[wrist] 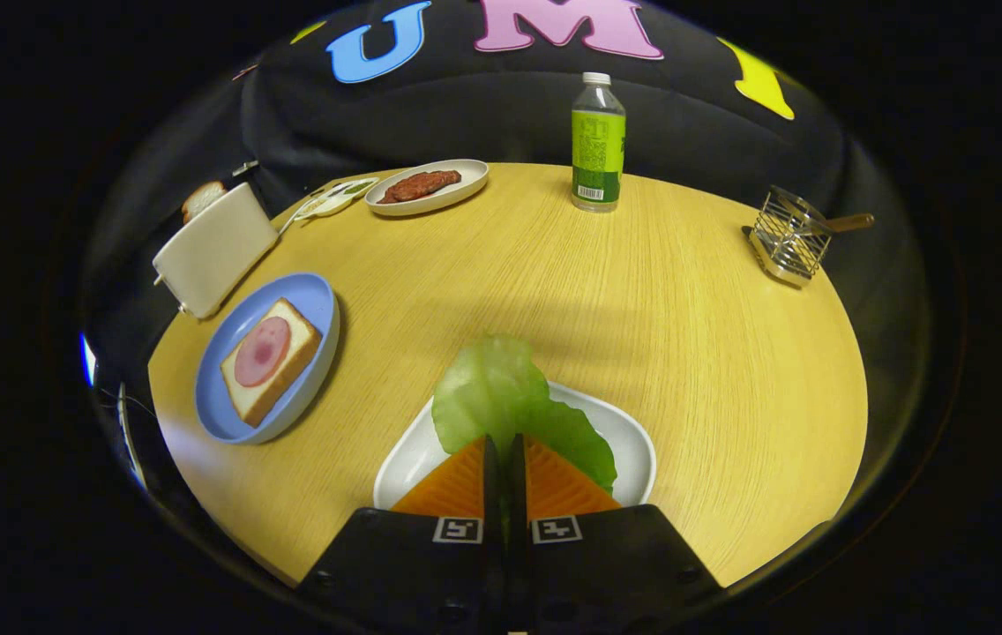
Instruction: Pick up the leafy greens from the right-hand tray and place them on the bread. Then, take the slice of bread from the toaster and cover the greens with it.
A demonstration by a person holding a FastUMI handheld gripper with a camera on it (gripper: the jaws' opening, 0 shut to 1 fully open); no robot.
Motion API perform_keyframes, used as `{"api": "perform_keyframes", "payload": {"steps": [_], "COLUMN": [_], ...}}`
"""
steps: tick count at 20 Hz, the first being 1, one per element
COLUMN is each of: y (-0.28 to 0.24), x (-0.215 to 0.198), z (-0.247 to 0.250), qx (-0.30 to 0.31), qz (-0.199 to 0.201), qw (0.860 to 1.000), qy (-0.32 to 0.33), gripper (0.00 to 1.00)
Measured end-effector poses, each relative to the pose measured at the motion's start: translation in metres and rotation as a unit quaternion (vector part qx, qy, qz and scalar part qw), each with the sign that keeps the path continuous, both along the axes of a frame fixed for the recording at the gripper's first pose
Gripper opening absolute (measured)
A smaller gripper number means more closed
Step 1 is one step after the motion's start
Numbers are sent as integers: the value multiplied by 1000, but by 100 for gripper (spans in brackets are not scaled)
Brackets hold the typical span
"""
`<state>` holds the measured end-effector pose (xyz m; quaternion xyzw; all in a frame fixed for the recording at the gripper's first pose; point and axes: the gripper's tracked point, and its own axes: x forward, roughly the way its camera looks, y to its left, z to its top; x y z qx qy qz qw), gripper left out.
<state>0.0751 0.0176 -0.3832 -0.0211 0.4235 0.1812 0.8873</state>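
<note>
The leafy greens [501, 401] sit low at centre, pinched in the closed claw [504, 459] above a white tray [633, 441]. At left, the bread [270, 360] with ham lies on a blue plate [311, 295]; the toaster [214, 249] stands upper left on the bench [642, 309].

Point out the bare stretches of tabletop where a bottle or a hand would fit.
Widest bare patch: mid-table, between the white tray of leafy greens, the bottle and the wire rack. A narrower lane runs between the blue plate and the white tray. Crowded: the far left, with toaster, blue plate and meat dish. The claw is shut on the greens.
</note>
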Motion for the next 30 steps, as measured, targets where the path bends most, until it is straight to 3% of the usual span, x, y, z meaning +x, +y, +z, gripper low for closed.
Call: {"api": "perform_keyframes", "payload": {"steps": [13, 21, 30], "y": [24, 113, 214], "x": [-11, -6, -14], "z": [102, 138, 89], "qx": [23, 35, 1], "qz": [-32, 10, 85], "qw": [998, 997, 996], "qy": [-50, -64, -36], "gripper": [5, 6, 6]}}
